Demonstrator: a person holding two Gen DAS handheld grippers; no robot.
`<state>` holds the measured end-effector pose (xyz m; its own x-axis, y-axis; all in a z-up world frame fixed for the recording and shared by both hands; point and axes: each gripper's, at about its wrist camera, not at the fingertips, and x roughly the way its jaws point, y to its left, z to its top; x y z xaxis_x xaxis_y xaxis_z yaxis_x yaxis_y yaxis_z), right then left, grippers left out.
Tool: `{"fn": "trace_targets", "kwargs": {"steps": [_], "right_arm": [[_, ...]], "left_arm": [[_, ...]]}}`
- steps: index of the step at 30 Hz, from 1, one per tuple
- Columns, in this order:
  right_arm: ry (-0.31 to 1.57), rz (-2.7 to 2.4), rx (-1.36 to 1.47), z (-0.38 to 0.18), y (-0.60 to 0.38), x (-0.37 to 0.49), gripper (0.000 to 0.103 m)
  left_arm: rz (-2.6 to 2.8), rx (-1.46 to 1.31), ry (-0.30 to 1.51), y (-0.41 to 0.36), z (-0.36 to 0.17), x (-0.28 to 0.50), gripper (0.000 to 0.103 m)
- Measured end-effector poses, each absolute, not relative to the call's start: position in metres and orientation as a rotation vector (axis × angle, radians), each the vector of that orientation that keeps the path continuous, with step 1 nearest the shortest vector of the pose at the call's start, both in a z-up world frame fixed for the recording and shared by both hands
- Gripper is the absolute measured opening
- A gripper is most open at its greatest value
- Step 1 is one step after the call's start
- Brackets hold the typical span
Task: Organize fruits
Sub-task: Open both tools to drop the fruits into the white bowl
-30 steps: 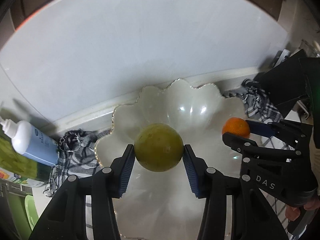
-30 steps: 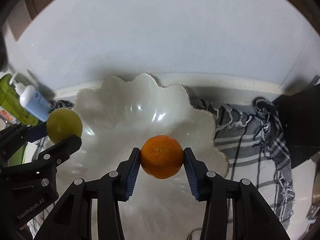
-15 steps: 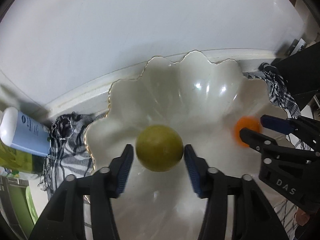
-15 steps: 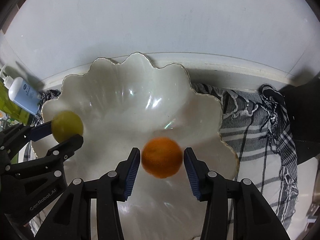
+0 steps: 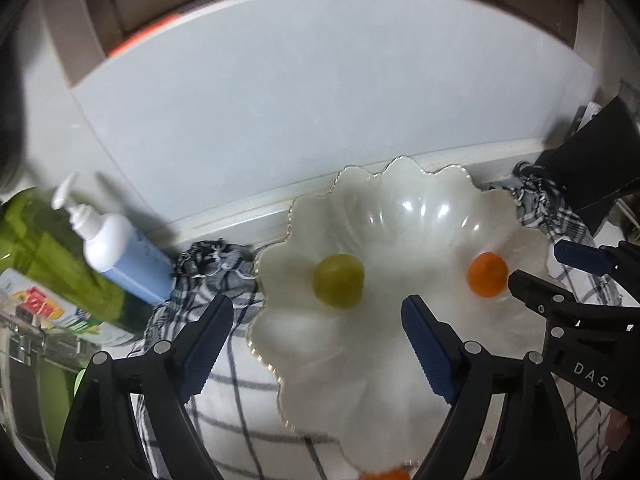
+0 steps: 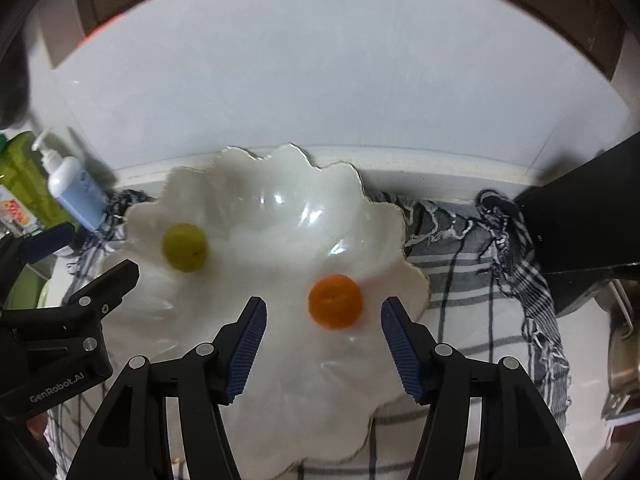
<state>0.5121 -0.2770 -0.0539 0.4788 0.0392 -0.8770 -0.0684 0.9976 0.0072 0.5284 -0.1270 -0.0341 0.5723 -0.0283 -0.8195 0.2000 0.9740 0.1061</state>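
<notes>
A white scalloped bowl (image 5: pixel 400 208) (image 6: pixel 256 184) sits on a checked cloth. A green-yellow round fruit (image 5: pixel 338 280) (image 6: pixel 185 247) lies in its left part. An orange (image 5: pixel 487 274) (image 6: pixel 335 301) lies in its right part. My left gripper (image 5: pixel 318 346) is open and empty, just behind the green fruit; it also shows in the right wrist view (image 6: pixel 86 248). My right gripper (image 6: pixel 323 346) is open and empty, just behind the orange; it also shows in the left wrist view (image 5: pixel 556 266). A bit of another orange thing (image 5: pixel 390 473) shows at the bottom edge.
A white-and-blue pump bottle (image 5: pixel 116 248) (image 6: pixel 74 192) and a green bottle (image 5: pixel 44 248) stand at the left. The checked cloth (image 6: pixel 480 248) spreads under and right of the bowl. A black box (image 6: pixel 580 216) stands at the right, a metal pot (image 6: pixel 624 344) at the far right. A white wall runs behind.
Both grippers have opened and drawn back. The green fruit and the orange, held a moment ago, now lie in the bowl.
</notes>
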Motion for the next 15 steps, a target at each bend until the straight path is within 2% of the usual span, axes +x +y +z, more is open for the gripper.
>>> {"fn": "trace_targets", "kwargs": {"steps": [6,9,15], "right_arm": [[0.975,0.039,-0.032,-0.020,-0.269,0.477,0.061],[0.923,0.027,-0.025,-0.003,-0.267,0.458,0.070],[0.825,0.003,-0.027,0.024,-0.261,0.414,0.077]], "left_arm": [[-0.135,0.171,0.873,-0.113,-0.003,0.493,0.088],[-0.143,0.166,0.826,-0.108,0.013,0.473,0.089],[-0.155,0.164,0.723,-0.096,0.043,0.427,0.093]]}}
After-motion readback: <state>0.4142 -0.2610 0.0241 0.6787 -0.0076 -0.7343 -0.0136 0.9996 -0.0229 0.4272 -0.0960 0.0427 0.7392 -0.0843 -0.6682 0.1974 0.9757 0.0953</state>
